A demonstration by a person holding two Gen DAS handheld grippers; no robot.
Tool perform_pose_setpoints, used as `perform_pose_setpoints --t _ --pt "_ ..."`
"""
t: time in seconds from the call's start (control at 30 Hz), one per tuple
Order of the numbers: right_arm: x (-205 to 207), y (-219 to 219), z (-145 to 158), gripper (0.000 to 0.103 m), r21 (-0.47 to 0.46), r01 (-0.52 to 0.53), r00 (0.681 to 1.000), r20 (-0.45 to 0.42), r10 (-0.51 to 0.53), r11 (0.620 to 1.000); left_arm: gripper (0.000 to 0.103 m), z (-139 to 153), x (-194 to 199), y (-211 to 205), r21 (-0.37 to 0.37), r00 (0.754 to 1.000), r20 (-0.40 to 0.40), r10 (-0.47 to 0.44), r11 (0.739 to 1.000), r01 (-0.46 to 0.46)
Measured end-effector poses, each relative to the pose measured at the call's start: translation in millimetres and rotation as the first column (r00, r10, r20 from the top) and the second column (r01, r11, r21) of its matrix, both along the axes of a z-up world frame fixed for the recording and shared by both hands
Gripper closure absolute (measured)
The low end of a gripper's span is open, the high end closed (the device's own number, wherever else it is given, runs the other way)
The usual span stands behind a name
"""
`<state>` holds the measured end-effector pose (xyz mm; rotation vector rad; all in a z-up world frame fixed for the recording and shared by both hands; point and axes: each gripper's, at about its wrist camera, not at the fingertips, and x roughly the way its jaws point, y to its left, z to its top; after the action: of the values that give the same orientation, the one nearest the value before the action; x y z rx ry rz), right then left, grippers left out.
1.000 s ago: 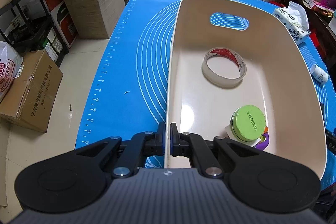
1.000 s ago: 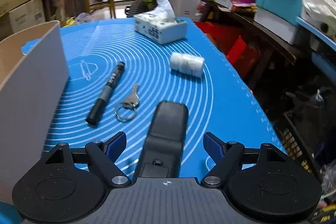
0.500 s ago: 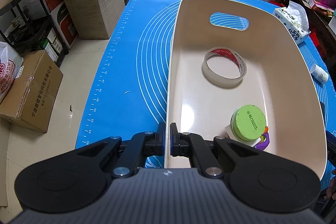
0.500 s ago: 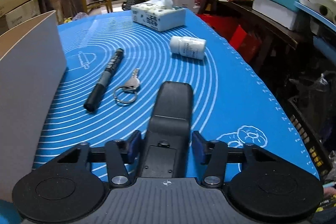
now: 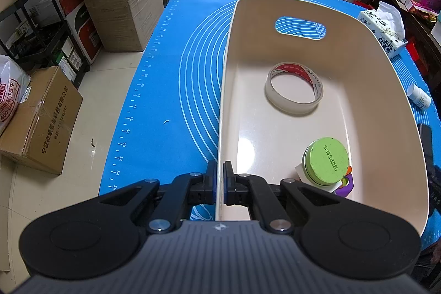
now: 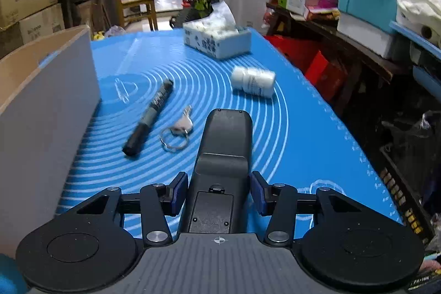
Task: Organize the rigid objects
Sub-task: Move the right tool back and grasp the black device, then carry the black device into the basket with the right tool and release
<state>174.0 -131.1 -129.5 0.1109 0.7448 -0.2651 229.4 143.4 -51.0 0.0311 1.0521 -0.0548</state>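
Your left gripper (image 5: 220, 178) pinches the thin rim of the smooth cream plastic bin (image 5: 380, 65). Inside the bin lie a glossy tape ring (image 5: 293, 88) and a round green-lidded tin (image 5: 327, 160). Beside the bin, your right gripper (image 6: 219, 190) grips the matte black remote (image 6: 223, 153), its blue pads (image 6: 177, 192) pressed against the remote's sides.

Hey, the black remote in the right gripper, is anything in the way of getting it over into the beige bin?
Only the bin wall: it rises left of the remote held in the right gripper, so the remote must go over the rim. Inside, the tape roll and green tin leave bare floor. The marker and keys lie low between.
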Motion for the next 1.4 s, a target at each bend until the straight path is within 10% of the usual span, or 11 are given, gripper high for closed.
perform_pose_setpoints --t 0.73,1.03,1.4 --pt "31.1 68.0 119.8 0.049 0.028 -0.25 0.94 0.246 0.236 0.968 0.098 0.0 -0.3 -0.5 -0.001 1.0 0.001 0.0 1.0 0.0" --pt "51.8 126.5 122.1 0.049 -0.003 -0.409 0.89 0.221 0.399 0.913 0.098 0.0 -0.2 -0.5 -0.001 1.0 0.0 0.0 1.0 0.0" --pt "62.9 172.0 77.6 0.049 0.007 -0.532 0.847 -0.021 0.532 0.847 0.098 -0.1 0.0 -1.9 -0.004 1.0 0.0 0.0 1.0 0.0"
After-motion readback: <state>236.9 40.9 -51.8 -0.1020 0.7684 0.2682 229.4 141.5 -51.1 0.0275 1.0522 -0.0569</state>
